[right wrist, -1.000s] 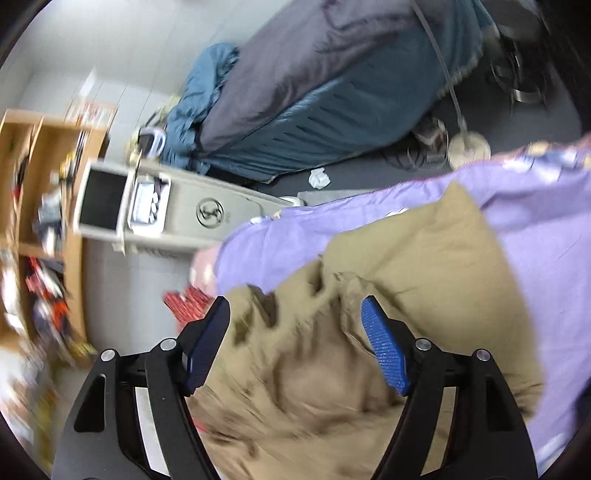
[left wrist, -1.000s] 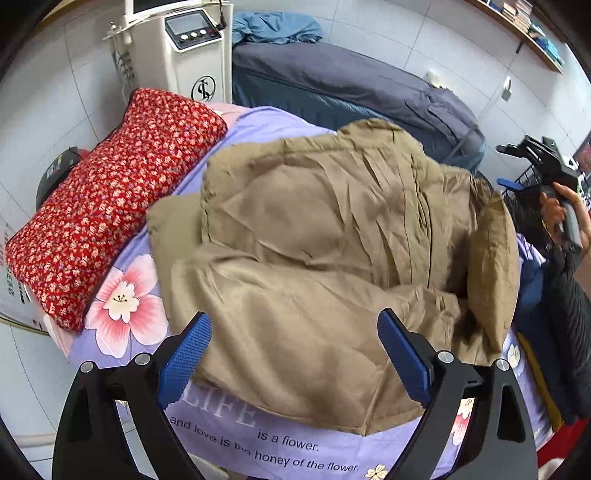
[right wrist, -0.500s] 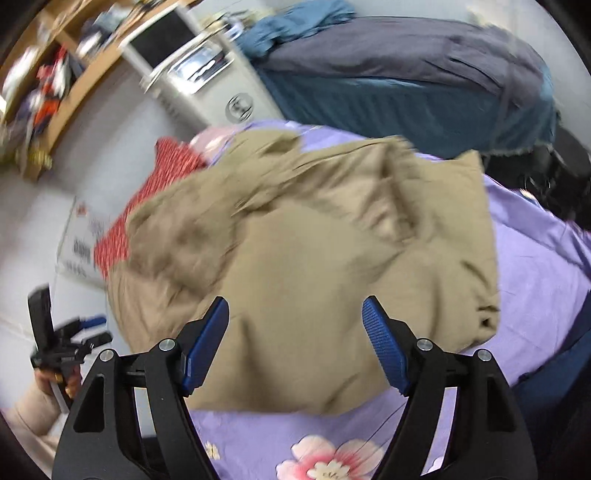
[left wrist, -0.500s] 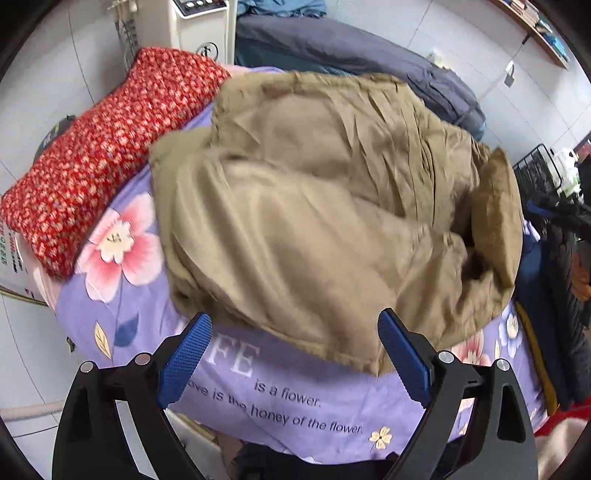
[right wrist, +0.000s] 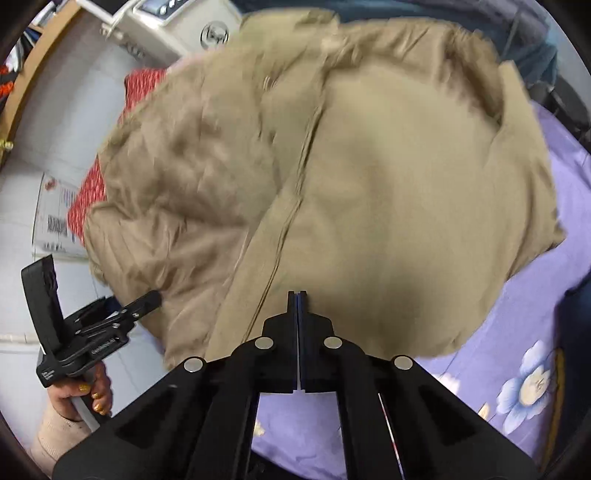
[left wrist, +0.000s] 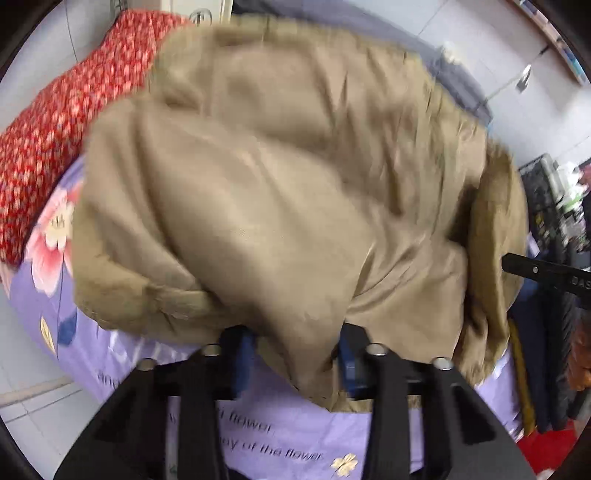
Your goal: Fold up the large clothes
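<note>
I saw the tan coat (left wrist: 295, 177) heaped mid-frame on the purple bed sheet (left wrist: 288, 439). My left hand-held gripper (left wrist: 295, 354) had just closed on its lower hem; my right hand-held gripper (right wrist: 297, 295), blue pads together, pinched the near edge.

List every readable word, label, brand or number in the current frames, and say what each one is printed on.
"of the flower": purple floral bedsheet, near edge; the line above it ends "flower", the rest is hidden.
"DAS...": black bar of the right gripper, cut off at the frame edge.
Round logo on the white machine: blurred, unreadable.
Printed sheet with barcode: too blurred to read.
Lettering on the left gripper: too small.
</note>
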A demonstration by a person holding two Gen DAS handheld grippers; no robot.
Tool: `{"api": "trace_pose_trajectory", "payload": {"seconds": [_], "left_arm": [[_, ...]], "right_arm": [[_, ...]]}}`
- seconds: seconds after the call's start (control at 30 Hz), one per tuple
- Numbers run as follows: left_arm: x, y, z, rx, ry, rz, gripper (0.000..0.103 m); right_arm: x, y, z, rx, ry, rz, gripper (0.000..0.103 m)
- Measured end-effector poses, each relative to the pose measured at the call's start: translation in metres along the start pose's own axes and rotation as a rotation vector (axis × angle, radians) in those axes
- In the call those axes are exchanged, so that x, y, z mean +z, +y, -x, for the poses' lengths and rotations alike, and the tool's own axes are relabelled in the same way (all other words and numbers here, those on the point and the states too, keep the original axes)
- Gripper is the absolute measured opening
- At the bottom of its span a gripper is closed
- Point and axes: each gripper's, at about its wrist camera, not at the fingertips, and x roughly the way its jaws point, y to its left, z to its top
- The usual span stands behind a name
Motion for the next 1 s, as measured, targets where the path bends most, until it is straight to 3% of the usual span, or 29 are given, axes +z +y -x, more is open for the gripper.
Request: {"api": "trace_pose_trajectory", "payload": {"seconds": [0.07, 0.2, 0.3, 0.4, 0.47, 0.53, 0.57, 0.6, 0.67, 0.77, 0.9, 1.0], "left_arm": [[0.022, -0.003, 0.019, -0.016, -0.082, -0.023, 0.025], [0.066, -0.012, 0.043, 0.007, -0.216, -0.053, 0.025], [0.103, -0.015, 0.064, 0.004, -0.333, -0.014, 0.025], [0.121, -0.021, 0.072, 0.022, -0.355, -0.016, 0.026], [0.116, -0.025, 0.081, 0.021, -0.371, -0.047, 0.051], [0.099, -0.025, 0.091, 0.038, -0.404, -0.089, 0.071], [0.087, -0.024, 0.094, 0.052, -0.411, -0.123, 0.075], [0.076, -0.024, 0.093, 0.072, -0.401, -0.153, 0.075], [0.063, -0.019, 0.090, 0.109, -0.364, -0.195, 0.075], [0.029, -0.014, 0.085, 0.113, -0.316, -0.246, 0.075], [-0.008, -0.021, 0.083, 0.027, -0.237, -0.326, 0.075], [-0.032, -0.034, 0.078, -0.035, -0.167, -0.410, 0.075]], "right_arm": [[0.022, 0.000, 0.024, -0.014, -0.093, 0.033, 0.001], [0.079, -0.001, 0.057, -0.014, -0.258, 0.058, 0.001], [0.117, -0.002, 0.058, 0.006, -0.297, 0.055, 0.001], [0.144, -0.010, 0.043, -0.005, -0.290, 0.014, 0.001], [0.146, -0.015, 0.038, 0.001, -0.274, -0.010, 0.001], [0.137, -0.016, 0.034, 0.047, -0.261, -0.025, 0.003], [0.127, -0.018, 0.033, 0.042, -0.250, -0.019, 0.015], [0.121, -0.018, 0.034, 0.019, -0.245, -0.016, 0.047], [0.093, -0.021, 0.041, -0.055, -0.283, -0.007, 0.082], [0.058, -0.020, 0.055, -0.091, -0.304, 0.076, 0.082], [0.000, -0.016, 0.088, -0.163, -0.415, 0.177, 0.082], [-0.033, -0.020, 0.088, -0.159, -0.389, 0.207, 0.082]]}}
